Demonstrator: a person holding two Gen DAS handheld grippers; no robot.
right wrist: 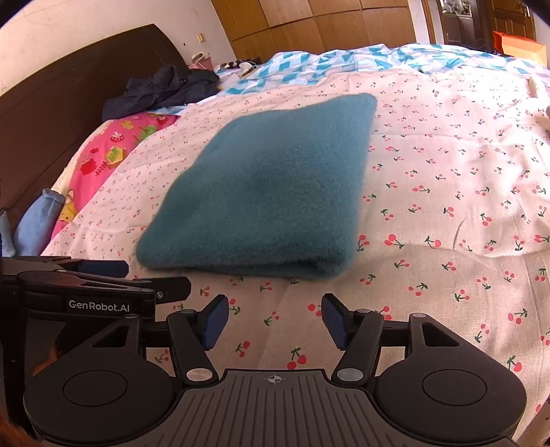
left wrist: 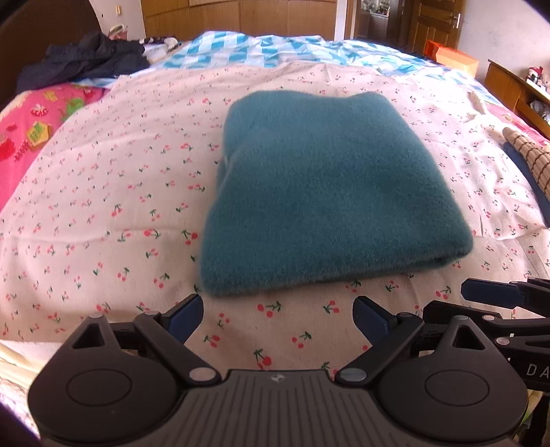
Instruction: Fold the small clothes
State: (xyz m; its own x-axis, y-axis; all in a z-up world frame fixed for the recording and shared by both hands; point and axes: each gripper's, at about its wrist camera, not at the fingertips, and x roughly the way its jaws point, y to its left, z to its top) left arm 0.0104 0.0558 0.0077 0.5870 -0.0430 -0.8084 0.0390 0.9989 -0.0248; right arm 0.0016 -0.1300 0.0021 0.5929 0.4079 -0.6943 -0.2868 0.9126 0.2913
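on the cherry-print bedsheet [left wrist: 103, 213] i see a folded teal garment [left wrist: 326, 192], wooden wardrobes [right wrist: 326, 24] behind. my left gripper [left wrist: 278, 314] and right gripper [right wrist: 275, 319] gape empty.

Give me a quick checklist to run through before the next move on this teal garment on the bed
1. Teal garment folded into a compact rectangle: ok.
2. Garment lying flat on the cherry-print sheet: ok.
3. Left gripper open, nothing between its fingers: ok.
4. Right gripper open, nothing between its fingers: ok.
5. Both grippers clear of the garment, short of its near edge: ok.
6. Folded layers aligned underneath: cannot tell, only the top and near fold show.
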